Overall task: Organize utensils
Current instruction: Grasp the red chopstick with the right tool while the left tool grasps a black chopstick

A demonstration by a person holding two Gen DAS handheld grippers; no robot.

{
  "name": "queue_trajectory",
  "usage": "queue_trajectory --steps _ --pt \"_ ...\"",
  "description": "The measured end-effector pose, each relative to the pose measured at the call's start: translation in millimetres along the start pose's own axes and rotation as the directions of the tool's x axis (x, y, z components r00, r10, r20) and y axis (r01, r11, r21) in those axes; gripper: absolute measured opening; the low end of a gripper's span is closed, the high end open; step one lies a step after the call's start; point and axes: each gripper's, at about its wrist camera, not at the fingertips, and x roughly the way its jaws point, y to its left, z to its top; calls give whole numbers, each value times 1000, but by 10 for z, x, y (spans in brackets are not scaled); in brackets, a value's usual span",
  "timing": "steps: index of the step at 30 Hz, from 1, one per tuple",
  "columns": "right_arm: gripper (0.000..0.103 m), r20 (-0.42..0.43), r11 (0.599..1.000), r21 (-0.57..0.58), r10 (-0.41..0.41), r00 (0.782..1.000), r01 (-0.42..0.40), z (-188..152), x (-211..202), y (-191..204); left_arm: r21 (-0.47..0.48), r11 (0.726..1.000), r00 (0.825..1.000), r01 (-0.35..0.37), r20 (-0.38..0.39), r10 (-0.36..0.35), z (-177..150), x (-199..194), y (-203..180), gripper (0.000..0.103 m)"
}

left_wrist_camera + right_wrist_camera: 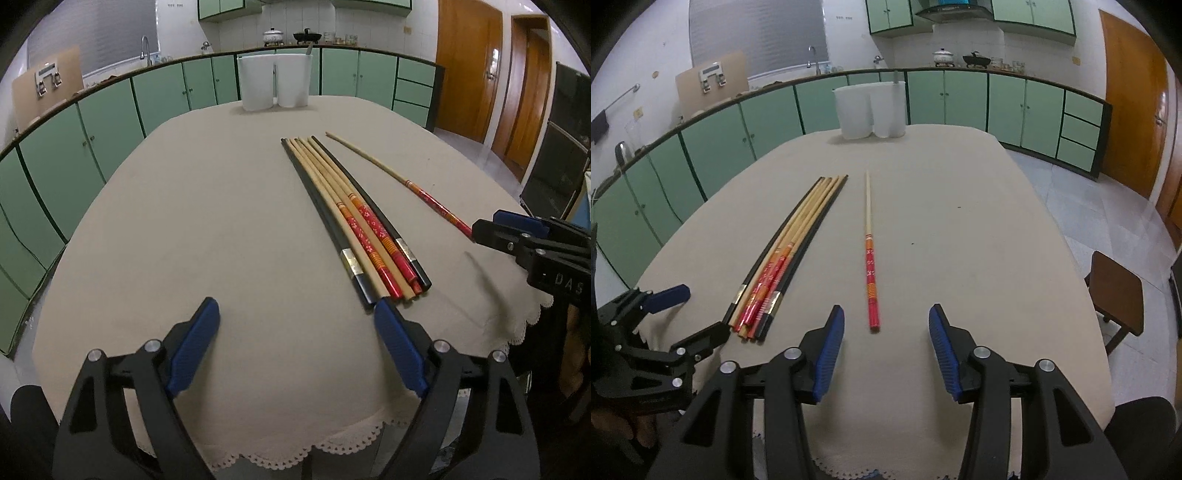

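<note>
nearest to us, our left gripper (295, 314) hangs low over the near edge of the table (221, 221), its blue pads (195, 347) standing wide apart with only bare beige cloth between them. just past the tip of its right-hand pad lie the butt ends of the bundle of chopsticks (354, 221), close by, though we cannot tell whether pad and sticks touch. the bundle is a tight side-by-side row: two black sticks with silver bands on the outsides, and pale wooden ones with red and orange patterned handles between them, tips pointing toward the far end of the table.

our right gripper (886, 314) sits over the same near edge, further right, jaws parted and holding nothing. the single chopstick (870, 258) lies on the cloth apart from the bundle, running away from us, its red handle end resting just beyond the gap between the right pads (829, 358) and clear of both.

at the far end of the table stand two white containers (871, 110), touching one another; something thin rises from the right one, too small to name. green cabinets (110, 122) line the wall behind.
</note>
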Motion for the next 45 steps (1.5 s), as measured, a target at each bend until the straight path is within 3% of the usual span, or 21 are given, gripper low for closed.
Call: queue_trajectory --steps 5,8,11,16,21,23,25,26,31,34,36,37,38,41,43,45 --pt "47 -7 1000 -3 -7 1000 7 -1 22 -7 -56 997 998 -57 6 57 1 -1 80 82" --pt "47 -7 1000 -2 -9 1000 9 0 20 -7 -97 994 999 -41 6 42 -1 -47 158 80" --pt "47 -13 1000 -7 -9 1000 9 8 40 1 -55 998 999 -13 40 15 18 -113 66 80" --pt "47 -17 1000 -19 -11 1000 11 8 62 24 -28 999 1000 -18 8 18 35 9 -10 75" --pt "44 -23 999 -52 -16 1000 14 -2 120 90 -47 999 999 -24 23 26 91 22 -8 53" --pt "34 -25 998 -63 -26 999 25 9 156 115 -43 999 999 -22 37 23 98 26 -31 32" --pt "12 -28 998 -58 -26 999 25 26 184 120 -49 998 998 -26 50 29 100 31 -39 13" --pt "8 -27 998 -55 -34 999 32 31 197 120 -60 998 998 -31 52 34 104 36 -26 6" --pt "6 -11 997 -3 -75 997 75 20 186 96 -137 986 993 -94 59 103 98 7 103 6" --pt "6 -15 998 2 -57 998 57 5 174 106 -154 984 994 -93 50 102 97 11 149 8" --pt "8 -15 999 -7 -48 999 48 0 155 125 -148 985 994 -87 50 96 96 9 151 15" --pt "9 -13 999 -10 -49 999 49 -13 142 127 -143 986 994 -84 51 93 98 4 143 27" --pt "10 -12 999 -10 -49 999 49 -24 135 119 -141 986 994 -83 54 91 95 -1 145 33" --pt "10 -14 999 -10 -45 999 45 -32 138 104 -128 989 996 -70 54 77 85 0 140 27" --pt "7 -22 999 -17 -45 999 45 -13 149 112 -122 991 997 -50 47 57 93 -1 138 7" --pt "6 -38 999 -14 -37 999 37 23 142 111 -131 991 999 -24 33 28 117 -21 148 7"
